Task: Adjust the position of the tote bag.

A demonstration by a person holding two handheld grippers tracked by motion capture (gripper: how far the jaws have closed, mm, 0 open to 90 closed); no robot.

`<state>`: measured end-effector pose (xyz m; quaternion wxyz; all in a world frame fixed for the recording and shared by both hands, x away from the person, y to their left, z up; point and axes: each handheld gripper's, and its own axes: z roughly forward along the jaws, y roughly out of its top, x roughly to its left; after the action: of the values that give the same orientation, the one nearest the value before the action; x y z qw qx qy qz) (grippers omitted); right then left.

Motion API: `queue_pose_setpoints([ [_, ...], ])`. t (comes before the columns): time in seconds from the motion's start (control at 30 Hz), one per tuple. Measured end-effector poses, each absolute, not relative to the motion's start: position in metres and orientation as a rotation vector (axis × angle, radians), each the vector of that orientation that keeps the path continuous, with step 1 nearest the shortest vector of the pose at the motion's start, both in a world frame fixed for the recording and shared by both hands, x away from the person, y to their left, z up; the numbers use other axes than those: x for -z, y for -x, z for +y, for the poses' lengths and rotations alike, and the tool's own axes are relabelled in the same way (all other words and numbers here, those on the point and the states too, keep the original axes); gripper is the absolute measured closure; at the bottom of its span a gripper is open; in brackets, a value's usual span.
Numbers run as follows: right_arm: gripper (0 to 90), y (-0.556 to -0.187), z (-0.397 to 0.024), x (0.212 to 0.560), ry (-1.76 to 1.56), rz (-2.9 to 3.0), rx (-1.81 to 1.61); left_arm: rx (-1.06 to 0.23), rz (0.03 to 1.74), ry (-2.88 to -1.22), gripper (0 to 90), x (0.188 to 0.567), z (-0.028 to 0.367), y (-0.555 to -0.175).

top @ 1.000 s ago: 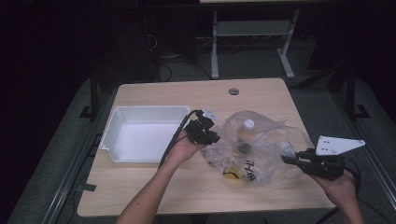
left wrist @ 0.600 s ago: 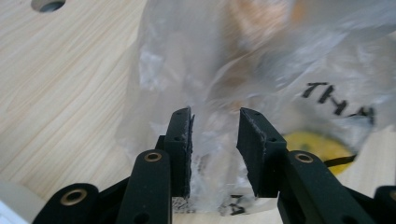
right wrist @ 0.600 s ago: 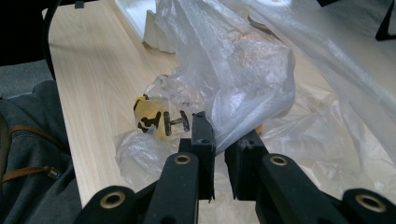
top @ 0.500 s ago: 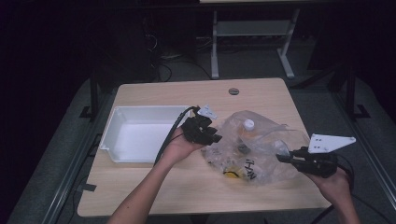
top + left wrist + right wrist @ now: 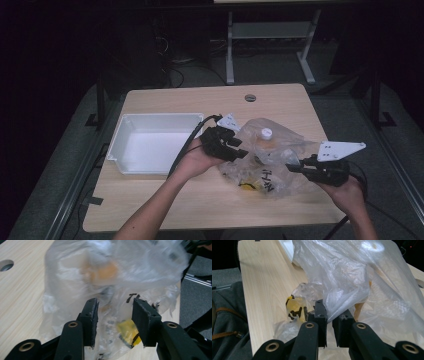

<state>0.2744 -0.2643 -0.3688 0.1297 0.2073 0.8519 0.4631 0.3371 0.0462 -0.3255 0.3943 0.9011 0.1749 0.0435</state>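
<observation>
Bag [image 5: 270, 160] of clear plastic lies on table [image 5: 165, 200], between left gripper [image 5: 239, 149] and right gripper [image 5: 294, 167]. Left gripper view: jaws have just been opening, apart, bag beyond pads [image 5: 91, 315]. Right gripper view: jaws narrow, pinching film.

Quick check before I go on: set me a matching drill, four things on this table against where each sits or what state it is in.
Things:
1. white rectangular plastic tray
2. clear crinkled plastic bag
3. left gripper
4. right gripper

States:
A. fingers pinched on a fold of the film
B. lying at the left of the wooden table, nothing in it
C. fingers apart, just been opening, film between them unpressed
D. lying right of the tray, with a white-capped bottle and a yellow item inside

Pairs: 1-B, 2-D, 3-C, 4-A
</observation>
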Motion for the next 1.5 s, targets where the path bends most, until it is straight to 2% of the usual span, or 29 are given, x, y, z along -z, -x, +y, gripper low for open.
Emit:
queue_pose_setpoints([
  [0.67, 81.2, -0.276, -0.248, 0.375, -0.583, 2.490, -1.331, 0.012, 0.332, -2.262, 40.8, 0.317, 0.024, -0.324],
  [1.03, 81.2, -0.276, -0.243, 0.374, -0.567, 2.495, -1.339, 0.003, 0.301, -2.294, 35.7, 0.321, 0.009, -0.322],
  [1.23, 81.2, -0.276, -0.239, 0.373, -0.552, 2.503, -1.349, 0.018, 0.294, -2.310, 46.4, 0.328, 0.004, -0.324],
  [1.5, 80.6, -0.276, -0.236, 0.373, -0.545, 2.509, -1.358, -0.003, 0.265, -2.332, 71.7, 0.334, 0.003, -0.325],
])
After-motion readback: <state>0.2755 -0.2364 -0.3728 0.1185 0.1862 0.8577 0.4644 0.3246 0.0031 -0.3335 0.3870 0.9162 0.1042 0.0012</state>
